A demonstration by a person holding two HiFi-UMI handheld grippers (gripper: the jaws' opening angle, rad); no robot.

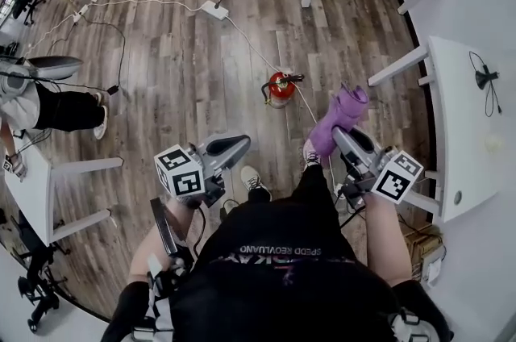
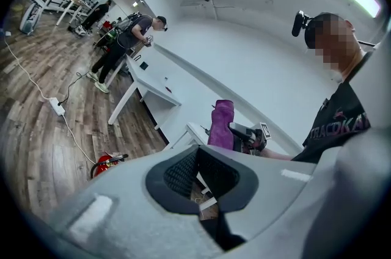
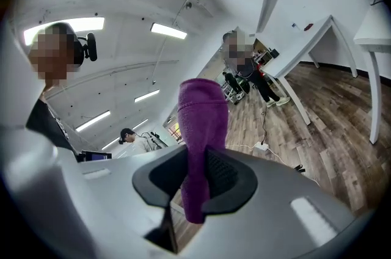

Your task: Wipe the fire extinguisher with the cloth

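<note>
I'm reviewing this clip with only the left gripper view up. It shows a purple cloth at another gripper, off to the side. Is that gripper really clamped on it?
Observer: Yes. The right gripper view shows the right gripper shut on the purple cloth, which stands up out of its jaws.
Operator: And the extinguisher: is either gripper at it?
Observer: No. In the head view the fire extinguisher sits on the wooden floor ahead of the person's shoes. It is apart from the cloth and from the left gripper.
</note>
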